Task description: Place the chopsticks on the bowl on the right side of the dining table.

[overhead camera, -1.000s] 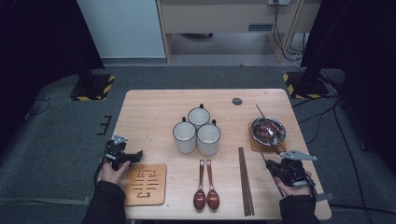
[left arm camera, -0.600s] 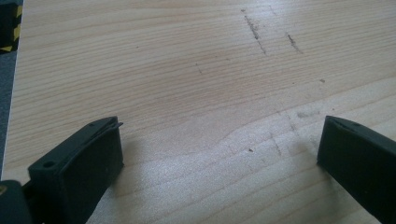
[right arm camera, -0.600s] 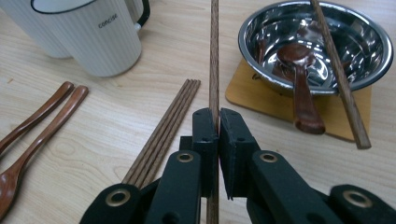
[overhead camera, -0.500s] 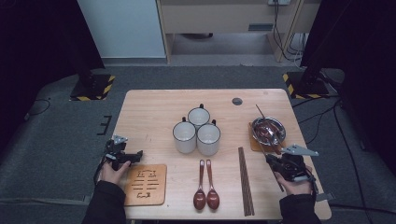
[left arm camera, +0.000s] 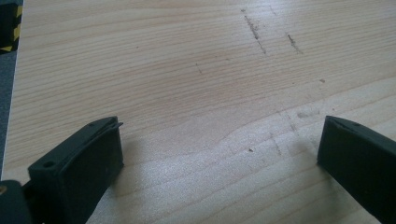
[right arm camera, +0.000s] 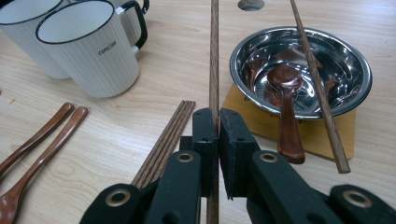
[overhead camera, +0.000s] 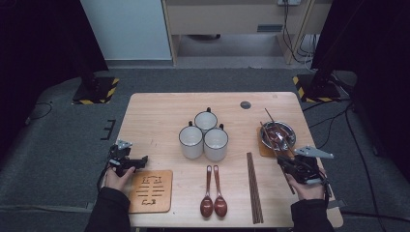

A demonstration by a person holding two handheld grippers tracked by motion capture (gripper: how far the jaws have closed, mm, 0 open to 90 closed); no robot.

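My right gripper (right arm camera: 215, 122) sits at the near right edge of the table (overhead camera: 159, 116), jaws pressed together on one chopstick (right arm camera: 214, 51). The stick runs from betw. the pads straight away from me, its far end up past the steel bowl (right arm camera: 345, 70). Left of that, near me, the rest of the chopsticks (right arm camera: 164, 140) lie in a tight bundle on the wood. Further left are two wooden spoons (overhead camera: 213, 193), side by side, bowls toward me.

My left gripper (left arm camera: 219, 149) is at the near left edge, jaws spread wide w/ nothing betw. them, just bare tabletop. Right beside it lies a carved wooden trivet (overhead camera: 151, 190).

Mid table: three white mugs (overhead camera: 205, 136) w/ dark rims, clustered and touching.

Right side, beyond my right hand: the steel bowl rests on a wooden coaster (right arm camera: 261, 121). Inside it a brown spoon (right arm camera: 286, 107), handle hanging over the near rim. A second chopstick (right arm camera: 317, 84) lies across the bowl, its near tip down by the coaster's corner.
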